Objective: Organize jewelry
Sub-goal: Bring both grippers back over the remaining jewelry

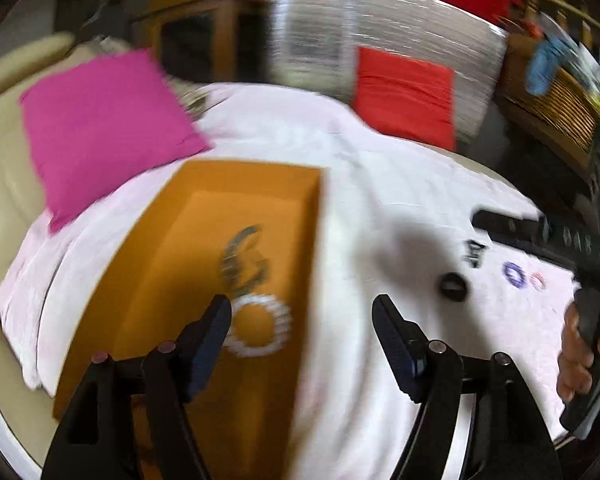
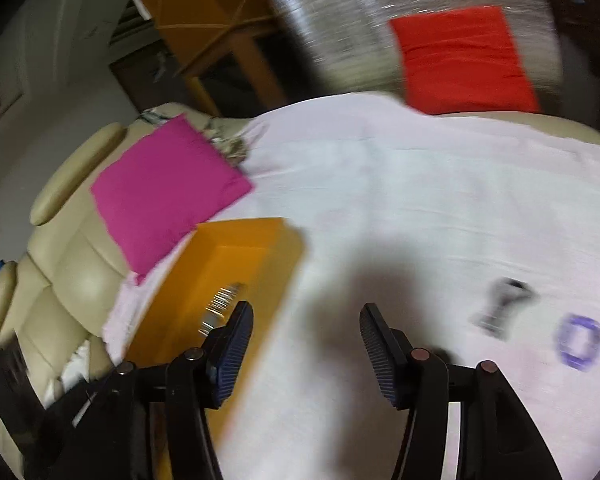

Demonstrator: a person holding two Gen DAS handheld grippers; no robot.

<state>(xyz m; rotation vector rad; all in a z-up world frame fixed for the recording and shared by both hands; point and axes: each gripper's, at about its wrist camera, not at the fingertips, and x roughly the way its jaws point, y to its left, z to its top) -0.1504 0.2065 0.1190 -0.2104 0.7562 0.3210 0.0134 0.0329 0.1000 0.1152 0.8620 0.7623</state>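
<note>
We hold both hand-held grippers wide and empty: the left hand-held gripper [image 1: 302, 322] hangs over the orange box [image 1: 204, 280], while the purple ring [image 2: 579, 342] lies right of that box, nearer our right hand-held gripper [image 2: 306, 330], on the white cloth [image 2: 420, 200].

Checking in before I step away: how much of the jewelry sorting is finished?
Done: a white beaded bracelet and a dark piece lie in the orange box. In hand: nothing; both tools are open. Left: a purple ring, a pink ring and dark pieces on the cloth.
</note>
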